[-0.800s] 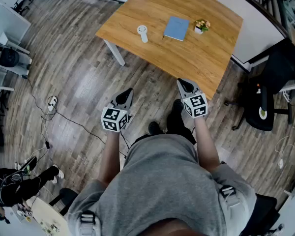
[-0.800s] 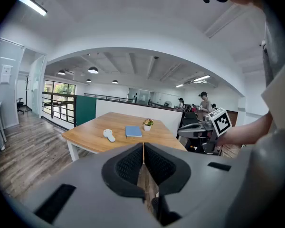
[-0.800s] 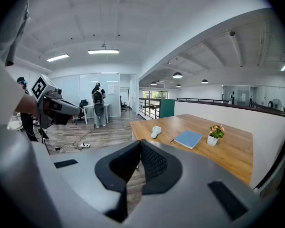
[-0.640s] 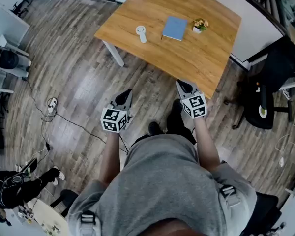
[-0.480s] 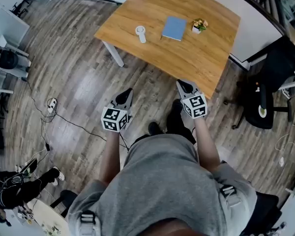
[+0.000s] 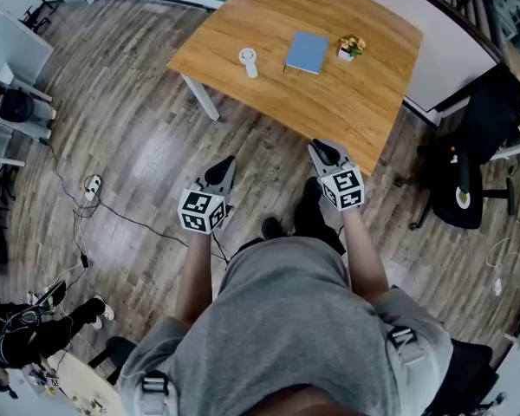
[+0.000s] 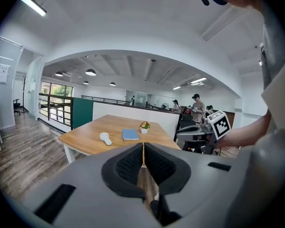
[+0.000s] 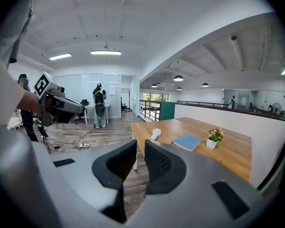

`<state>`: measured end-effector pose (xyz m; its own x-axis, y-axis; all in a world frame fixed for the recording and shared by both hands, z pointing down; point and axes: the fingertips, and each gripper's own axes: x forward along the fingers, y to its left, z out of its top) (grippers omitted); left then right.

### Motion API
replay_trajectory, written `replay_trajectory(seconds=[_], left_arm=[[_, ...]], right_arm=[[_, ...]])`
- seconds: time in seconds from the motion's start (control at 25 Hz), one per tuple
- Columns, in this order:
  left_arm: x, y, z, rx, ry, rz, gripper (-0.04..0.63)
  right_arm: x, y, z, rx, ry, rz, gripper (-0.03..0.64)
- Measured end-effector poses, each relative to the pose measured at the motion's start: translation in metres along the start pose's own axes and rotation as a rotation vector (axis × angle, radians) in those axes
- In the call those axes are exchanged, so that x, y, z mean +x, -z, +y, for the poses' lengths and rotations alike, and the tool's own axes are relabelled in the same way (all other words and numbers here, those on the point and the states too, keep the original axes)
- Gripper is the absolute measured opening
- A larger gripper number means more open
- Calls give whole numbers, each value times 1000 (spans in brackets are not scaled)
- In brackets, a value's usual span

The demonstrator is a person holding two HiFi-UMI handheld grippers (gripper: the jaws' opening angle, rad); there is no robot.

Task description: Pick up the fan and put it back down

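Head view, looking steeply down on a person who stands at the near edge of a wooden table (image 6: 329, 102) with a gripper in each hand. The fan (image 6: 249, 60), a small white handheld one, lies flat on the table's left part, close to the left edge. Its round head is on the far side, and its handle points back toward the person, so the long axis runs roughly away and toward.

The left gripper (image 6: 223, 165) hangs over the floor short of the table, jaws pressed together and empty. The right gripper (image 6: 322, 149) sits at the table's near edge, jaws a narrow gap apart with nothing between them. The fan lies well ahead of both, sideways between them and closer to the left gripper's line. Neither is plainly nearer.

A blue notebook (image 6: 308, 50) lies just right of the fan, not touching it, and a small potted plant (image 6: 352, 46) stands beyond the notebook. The bare tabletop between grippers and fan appears to leave the approach unobstructed. A black office chair (image 6: 468, 176) stands well off to the right
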<state>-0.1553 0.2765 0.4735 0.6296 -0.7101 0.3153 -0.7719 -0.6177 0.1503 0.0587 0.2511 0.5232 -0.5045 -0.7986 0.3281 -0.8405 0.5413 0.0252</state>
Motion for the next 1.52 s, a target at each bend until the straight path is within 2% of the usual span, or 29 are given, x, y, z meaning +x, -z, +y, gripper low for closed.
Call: replay_trajectory(seconds=[0.28,0.44,0.68,1.04,1.52], left_arm=[[-1,0,-2,9,-1,-8,32],[-4,-2,0,24,-12,-10,106],[-8,-1,2,30,-17,-14,169],[-13,3,2,30,-15,-8,224],[-5,5,7,17,-10,-5,233]], right_arm=[[0,-1,4,2,-2,-13,153],[-2,0,4,4,7,-16,190],[-4,-1,7,-1,22,-23,240],[-7,-4,12,-6,32,-24,265],[-1,1,10,-4,30,-14,267]])
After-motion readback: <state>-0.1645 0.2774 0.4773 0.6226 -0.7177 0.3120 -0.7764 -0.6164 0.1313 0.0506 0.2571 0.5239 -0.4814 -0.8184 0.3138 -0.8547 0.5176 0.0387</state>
